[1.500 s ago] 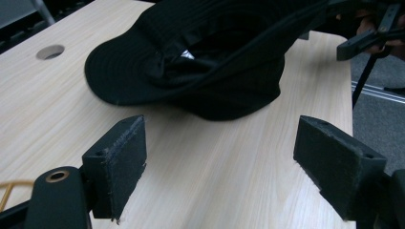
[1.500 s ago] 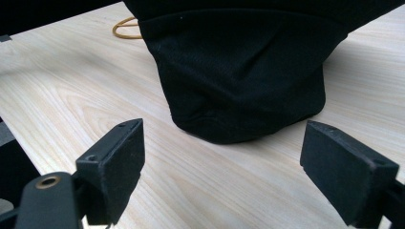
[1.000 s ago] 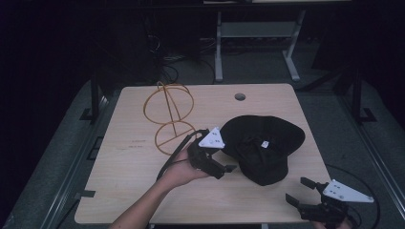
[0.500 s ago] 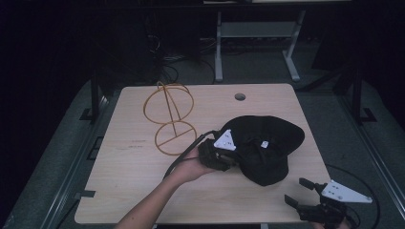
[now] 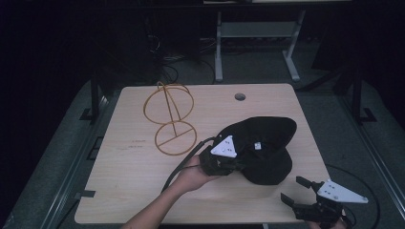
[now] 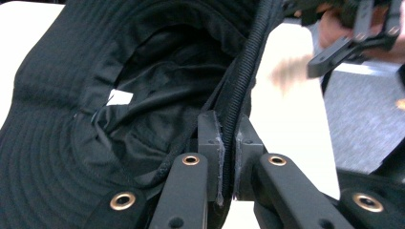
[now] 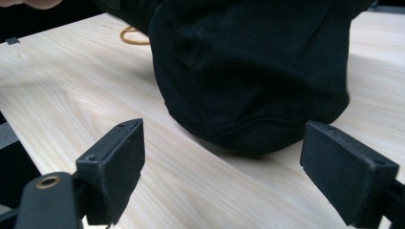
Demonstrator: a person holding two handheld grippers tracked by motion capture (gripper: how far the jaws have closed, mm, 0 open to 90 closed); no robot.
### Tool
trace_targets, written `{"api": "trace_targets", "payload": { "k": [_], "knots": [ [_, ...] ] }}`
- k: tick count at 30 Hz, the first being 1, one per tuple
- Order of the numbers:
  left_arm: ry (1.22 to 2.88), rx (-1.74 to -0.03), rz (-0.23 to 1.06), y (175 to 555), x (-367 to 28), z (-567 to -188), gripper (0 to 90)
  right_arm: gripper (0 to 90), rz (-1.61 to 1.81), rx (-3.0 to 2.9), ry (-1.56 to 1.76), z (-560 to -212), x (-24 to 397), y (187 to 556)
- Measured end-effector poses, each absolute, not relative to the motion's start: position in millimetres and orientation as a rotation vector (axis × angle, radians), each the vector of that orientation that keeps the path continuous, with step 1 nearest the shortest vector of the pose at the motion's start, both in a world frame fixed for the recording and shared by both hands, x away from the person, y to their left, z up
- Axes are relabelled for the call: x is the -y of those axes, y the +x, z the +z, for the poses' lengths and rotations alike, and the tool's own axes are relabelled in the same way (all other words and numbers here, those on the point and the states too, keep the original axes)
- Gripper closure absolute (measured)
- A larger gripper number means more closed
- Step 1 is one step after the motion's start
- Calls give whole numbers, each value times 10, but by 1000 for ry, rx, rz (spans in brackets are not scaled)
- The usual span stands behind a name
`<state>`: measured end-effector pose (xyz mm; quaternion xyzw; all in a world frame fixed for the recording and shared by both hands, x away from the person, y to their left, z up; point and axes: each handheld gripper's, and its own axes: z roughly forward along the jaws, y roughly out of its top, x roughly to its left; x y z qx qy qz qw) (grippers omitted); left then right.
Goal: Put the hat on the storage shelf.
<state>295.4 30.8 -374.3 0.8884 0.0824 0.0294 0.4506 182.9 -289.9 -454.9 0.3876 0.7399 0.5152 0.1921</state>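
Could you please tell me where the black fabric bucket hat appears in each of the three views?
High view: the black fabric bucket hat lies right of centre on the table.
Left gripper view: the hat spreads across the left, brim pinched in the left gripper.
Right gripper view: the hat sits top centre.
Shared landmark: the pale wooden table.

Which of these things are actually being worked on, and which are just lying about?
In use:
- black hat, its brim pinched in the left tool, whose jaws have just been closing on it
- right tool, open, waiting near the hat

Lying about:
- wire stand on the table
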Motion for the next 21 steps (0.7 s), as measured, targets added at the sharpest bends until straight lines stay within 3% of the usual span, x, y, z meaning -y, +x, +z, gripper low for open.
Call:
{"api": "trace_targets", "payload": {
  "k": [17,21],
  "knots": [
    [2050,-241,-56,2976,-421,-3558,856,149,1461,-2045,1018,-4427,2642,2027],
    [2051,-232,-59,2959,-378,-3536,856,250,1448,-2059,995,-4429,2594,2083]
  ]
}}
